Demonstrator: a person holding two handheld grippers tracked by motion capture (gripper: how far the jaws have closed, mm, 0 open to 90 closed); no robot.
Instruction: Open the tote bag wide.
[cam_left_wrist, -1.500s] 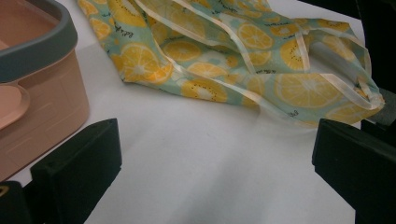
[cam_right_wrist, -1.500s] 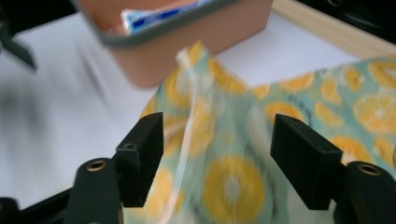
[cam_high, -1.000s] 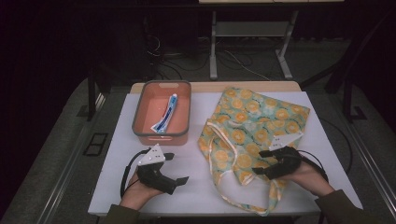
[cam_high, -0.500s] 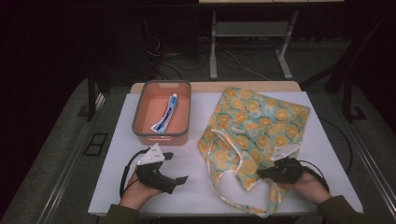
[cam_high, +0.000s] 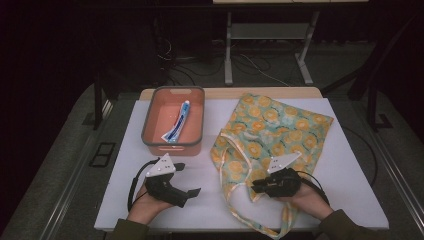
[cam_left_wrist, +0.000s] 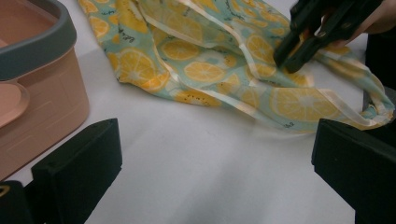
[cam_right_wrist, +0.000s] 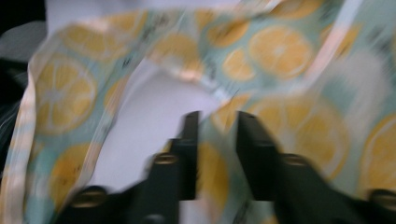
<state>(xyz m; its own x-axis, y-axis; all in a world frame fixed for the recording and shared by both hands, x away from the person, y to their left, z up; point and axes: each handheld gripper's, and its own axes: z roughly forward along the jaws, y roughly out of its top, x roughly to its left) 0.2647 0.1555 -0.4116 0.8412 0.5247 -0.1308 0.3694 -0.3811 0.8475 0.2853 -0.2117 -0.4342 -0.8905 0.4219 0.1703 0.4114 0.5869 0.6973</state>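
resting on the white desk (cam_high: 350, 165), left hand-held gripper (cam_high: 192, 192) has jaws wide apart, nothing between them. right hand-held gripper (cam_high: 256, 187) sits on the near edge of the lemon-print tote bag (cam_high: 280, 130), jaws narrowed with fabric between them; its own view is blurred, so probably pinching but can't tell for sure. bag lies flat right of the orange bin (cam_high: 150, 125), which holds a toothpaste tube (cam_high: 177, 123).

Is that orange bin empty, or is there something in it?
Not empty. The orange bin holds one toothpaste tube, lying flat and slanted across its floor in the high view. Nothing else shows inside.
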